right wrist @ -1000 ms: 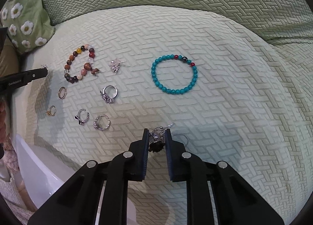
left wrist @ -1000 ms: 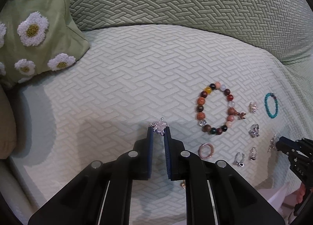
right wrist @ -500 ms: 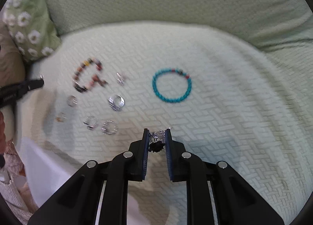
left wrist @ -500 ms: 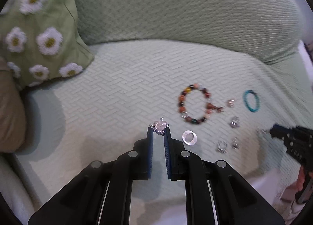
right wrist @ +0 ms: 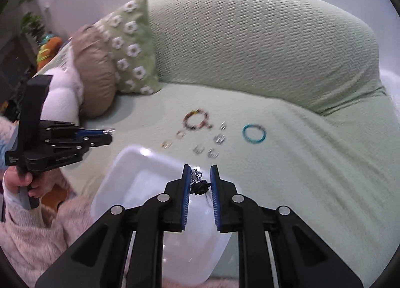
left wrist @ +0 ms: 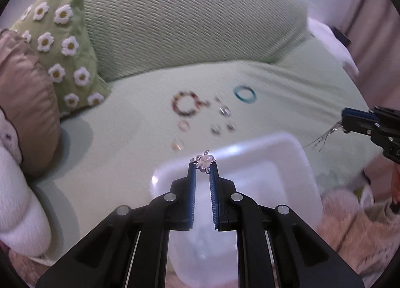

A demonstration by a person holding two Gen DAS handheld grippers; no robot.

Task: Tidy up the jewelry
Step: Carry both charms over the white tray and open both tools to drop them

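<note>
My left gripper [left wrist: 203, 163] is shut on a small silver and pink flower earring [left wrist: 205, 160], held over the far rim of a white plastic box [left wrist: 287, 143]. My right gripper [right wrist: 199, 178] is shut on a dark silver dangling earring [right wrist: 197, 183], above the same box [right wrist: 120, 163]. The right gripper also shows in the left wrist view [left wrist: 350, 120], with thin strands hanging from it. On the green sofa seat lie a multicoloured bead bracelet [left wrist: 186, 106], a turquoise bracelet [left wrist: 245, 94] and several small rings [left wrist: 225, 110].
A daisy-patterned green cushion [left wrist: 62, 38], a tan cushion [left wrist: 25, 113] and a white fluffy one [left wrist: 15, 200] sit at the left. The sofa back [left wrist: 187, 25] rises behind. A fuzzy pink sleeve [right wrist: 30, 233] is at lower left.
Both grippers have pulled back and risen from the seat, each with its earring, and now hang over the white box. The jewelry on the seat looks smaller and farther off.
</note>
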